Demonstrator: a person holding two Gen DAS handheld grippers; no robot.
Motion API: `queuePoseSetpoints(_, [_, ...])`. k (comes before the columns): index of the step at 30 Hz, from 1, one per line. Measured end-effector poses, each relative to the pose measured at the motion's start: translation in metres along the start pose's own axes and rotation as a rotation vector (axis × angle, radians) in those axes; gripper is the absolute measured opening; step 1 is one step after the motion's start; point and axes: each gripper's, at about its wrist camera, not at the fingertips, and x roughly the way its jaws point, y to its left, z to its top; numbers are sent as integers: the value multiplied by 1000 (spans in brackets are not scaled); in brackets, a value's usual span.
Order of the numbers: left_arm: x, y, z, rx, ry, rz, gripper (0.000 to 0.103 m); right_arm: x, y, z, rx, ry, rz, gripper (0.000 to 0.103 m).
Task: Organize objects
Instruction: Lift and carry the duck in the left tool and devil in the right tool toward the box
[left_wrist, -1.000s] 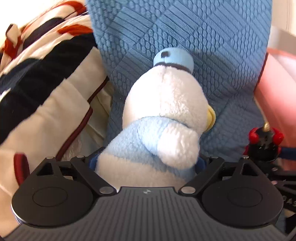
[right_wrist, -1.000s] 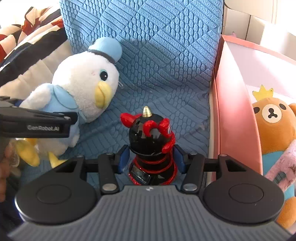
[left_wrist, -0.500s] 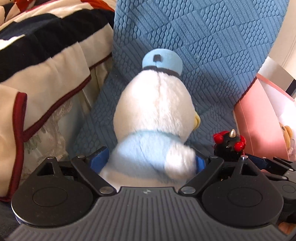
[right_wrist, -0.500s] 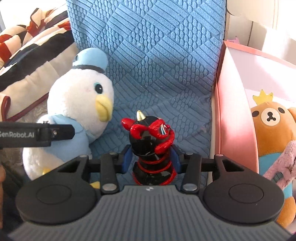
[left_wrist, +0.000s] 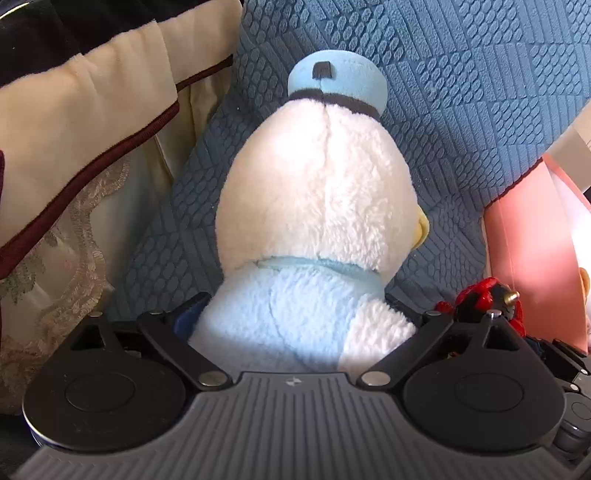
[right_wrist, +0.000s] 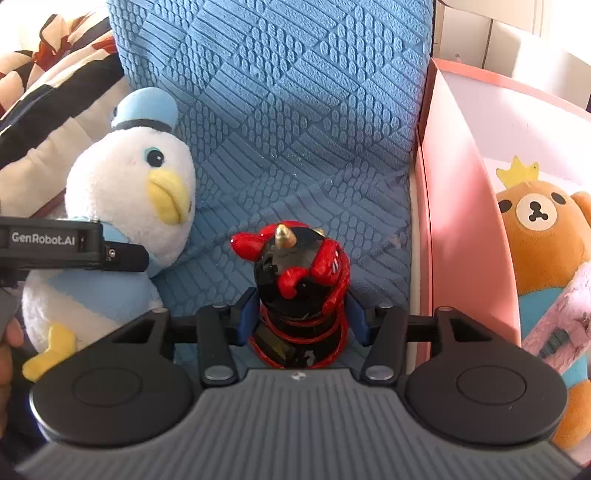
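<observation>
Two grippers each clamp a toy against a blue quilted cushion: the left gripper squeezes a plush duck at frame centre, the right gripper a black-and-red figurine at lower centre, beside a pink box at right.

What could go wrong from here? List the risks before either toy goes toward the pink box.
1. The left gripper pinches only the soft lower body of the duck plush; its big head may flop or slip free.
2. The right gripper holds the glossy black-and-red figure low down, so it may tilt.
3. The pink box already holds a bear plush, and its near wall could catch a toy.
</observation>
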Motion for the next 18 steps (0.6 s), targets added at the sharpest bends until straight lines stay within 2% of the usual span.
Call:
queuePoseSetpoints(10, [2,-2,-4,7,0,21,98,8,-6,2,21,40,31,54])
queuePoseSetpoints(18, [4,5,-6,-23,6,24,98,5,-5,-2,1,-14,31,53])
